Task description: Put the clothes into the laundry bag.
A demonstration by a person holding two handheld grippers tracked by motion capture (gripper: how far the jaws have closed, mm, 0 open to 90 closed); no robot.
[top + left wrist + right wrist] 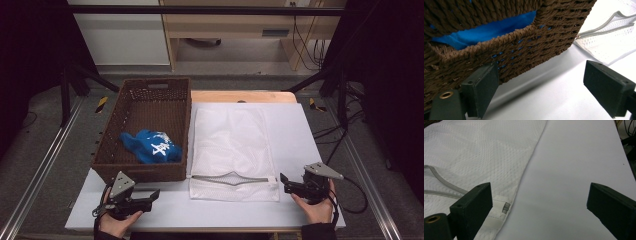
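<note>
A brown wicker basket (131, 172) stands at the table's left with a blue cloth (151, 145) inside it. To its right lies a flat white mesh laundry bag (232, 145), its grey zipper mouth (232, 178) partly gaping near the front. My left gripper (154, 195) rests open on the table just in front of the basket, whose wall (544, 47) and the blue cloth (486, 30) fill the left gripper view past its fingers (482, 87). My right gripper (283, 181) is open beside the bag's front right corner (499, 212), holding nothing.
The white table (300, 135) has bare room right of the bag and along the front edge. Dark stands and cables line the floor on both sides. A wooden desk stands behind.
</note>
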